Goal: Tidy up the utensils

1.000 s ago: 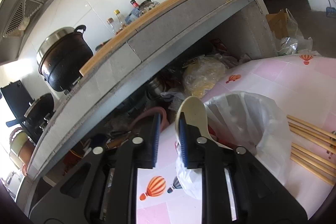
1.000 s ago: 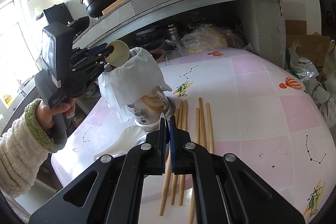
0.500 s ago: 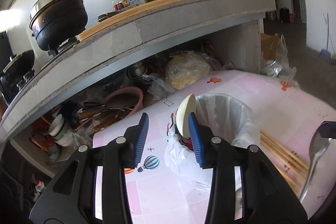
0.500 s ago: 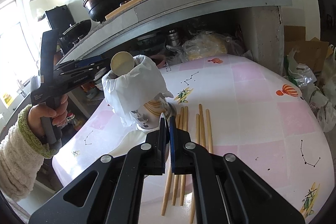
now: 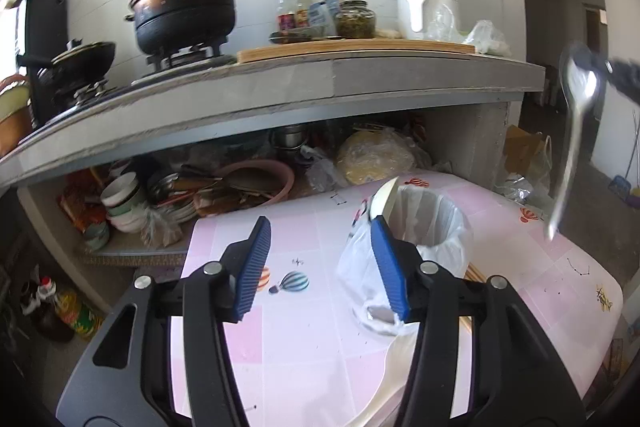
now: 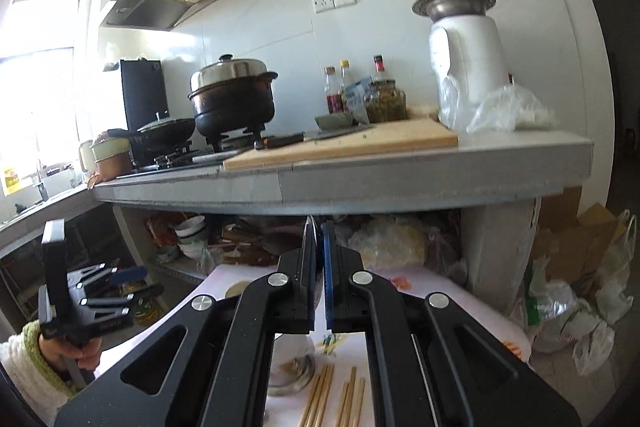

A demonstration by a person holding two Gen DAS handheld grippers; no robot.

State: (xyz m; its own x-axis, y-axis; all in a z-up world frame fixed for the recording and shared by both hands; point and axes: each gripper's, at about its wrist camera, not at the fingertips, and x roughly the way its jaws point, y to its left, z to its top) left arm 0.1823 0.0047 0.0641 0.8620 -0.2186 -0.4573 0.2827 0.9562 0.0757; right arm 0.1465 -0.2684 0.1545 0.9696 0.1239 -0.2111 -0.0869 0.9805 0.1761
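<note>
Spoon [image 5: 576, 115] of shiny metal hung in the right gripper [image 6: 319, 275], bowl end up and handle pointing down, its long axis nearly upright and leaning a little. Seen from the left wrist, it hung above and to the right of the holder [image 5: 424, 227], a steel cup lined with a white plastic bag, and its handle tip stood higher than the holder's rim and off to the right, not over the opening. The right jaws appeared pressed together, with only a thin gap between the blue pads; judging by the left view they were clamped on the spoon's bowl end, though the right wrist view did not show the spoon itself.

The left gripper [image 5: 320, 267] was spread wide and held nothing, just left of the holder. A cream ladle [image 5: 384, 201] already stood in the holder, leaning on its near-left rim. Wooden chopsticks [image 6: 332, 395] lay flat on the pink counter [image 5: 296, 339], to the right of the holder's base. The right hand was clearly the one placed to lower the spoon; the ladle and the loose bag edge looked like the only things that could catch the handle.
</note>
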